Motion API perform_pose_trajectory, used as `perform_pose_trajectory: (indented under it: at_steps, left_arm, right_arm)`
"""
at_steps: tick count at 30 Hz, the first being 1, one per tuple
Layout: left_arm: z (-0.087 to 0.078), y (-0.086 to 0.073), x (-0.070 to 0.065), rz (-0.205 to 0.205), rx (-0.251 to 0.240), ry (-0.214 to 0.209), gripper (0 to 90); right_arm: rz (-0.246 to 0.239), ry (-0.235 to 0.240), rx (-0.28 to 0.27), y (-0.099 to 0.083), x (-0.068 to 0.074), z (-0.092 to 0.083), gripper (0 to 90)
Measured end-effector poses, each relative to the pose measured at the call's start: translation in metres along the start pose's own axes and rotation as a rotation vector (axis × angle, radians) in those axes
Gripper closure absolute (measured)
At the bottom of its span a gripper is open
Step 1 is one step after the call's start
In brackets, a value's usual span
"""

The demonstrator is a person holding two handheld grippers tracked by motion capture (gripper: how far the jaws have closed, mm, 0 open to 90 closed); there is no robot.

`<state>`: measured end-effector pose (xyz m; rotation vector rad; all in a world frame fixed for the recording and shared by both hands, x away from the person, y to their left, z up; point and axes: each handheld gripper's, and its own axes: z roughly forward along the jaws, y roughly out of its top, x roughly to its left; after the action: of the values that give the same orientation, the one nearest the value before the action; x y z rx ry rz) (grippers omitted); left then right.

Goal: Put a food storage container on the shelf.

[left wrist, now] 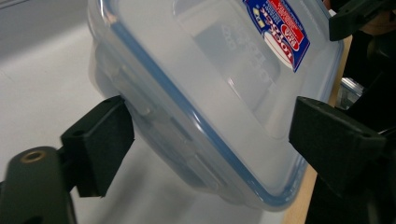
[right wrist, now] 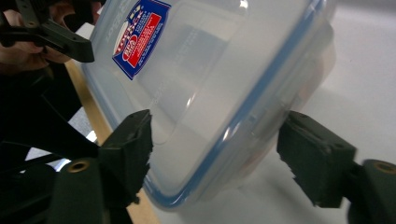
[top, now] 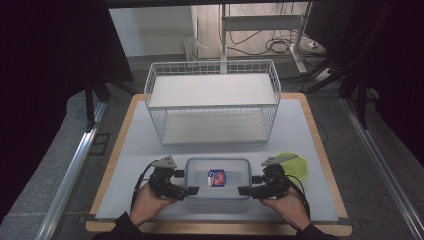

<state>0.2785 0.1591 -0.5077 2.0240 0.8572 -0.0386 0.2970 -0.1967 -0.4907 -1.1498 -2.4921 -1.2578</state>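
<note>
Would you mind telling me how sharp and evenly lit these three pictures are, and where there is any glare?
High view: small and soft, dark at both sides, the table evenly lit. Left gripper view: the lidded plastic container is close and soft, its label barely legible, with pale sheen on the lid. Right gripper view: similar softness, a bright glint along the blue seal; the black pads stay fairly crisp.

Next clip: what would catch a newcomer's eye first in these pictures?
A clear plastic box with a blue-rimmed lid and a red-and-blue label sits at the table's near edge, with the left claw and right claw at its two ends. In both gripper views the black jaws straddle a corner of the box. Behind it stands a white wire rack, and a yellow-green lid lies to the right.
</note>
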Motion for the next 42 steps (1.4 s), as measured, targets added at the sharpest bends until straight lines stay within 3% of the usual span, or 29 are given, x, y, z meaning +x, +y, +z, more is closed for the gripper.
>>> perform_pose_trajectory:
  at_steps: [4,6,10,13,25,32,39,42]
  left_arm:
    - [-0.005,-0.005,-0.002,-0.023,-0.026,-0.006,25.7]
    - [-0.012,-0.011,0.0,-0.055,-0.067,-0.032,32.4]
    - [-0.015,-0.014,0.001,-0.078,-0.083,-0.04,38.3]
    - [-0.017,-0.018,0.005,-0.117,-0.111,-0.073,42.4]
    - [-0.02,-0.023,0.006,-0.142,-0.12,-0.098,46.0]
    - [-0.02,-0.022,0.005,-0.16,-0.121,-0.091,46.6]
    - [-0.021,-0.022,0.005,-0.223,-0.145,-0.092,49.8]
    - [-0.022,-0.021,0.005,-0.226,-0.157,-0.083,51.0]
  right_arm:
    - [0.01,0.01,-0.018,-0.004,0.001,-0.004,34.2]
    - [0.027,0.025,-0.061,-0.005,-0.001,-0.01,42.7]
    - [0.033,0.029,-0.068,-0.005,-0.002,-0.011,43.9]
    - [0.056,0.04,-0.072,-0.005,-0.003,-0.011,45.4]
    - [0.118,0.102,-0.103,-0.003,-0.014,-0.009,47.1]
    - [0.133,0.099,-0.09,-0.003,-0.013,-0.009,48.6]
    - [0.168,0.081,-0.115,-0.008,-0.008,-0.012,50.9]
    - [0.174,0.082,-0.126,-0.008,-0.007,-0.013,52.7]
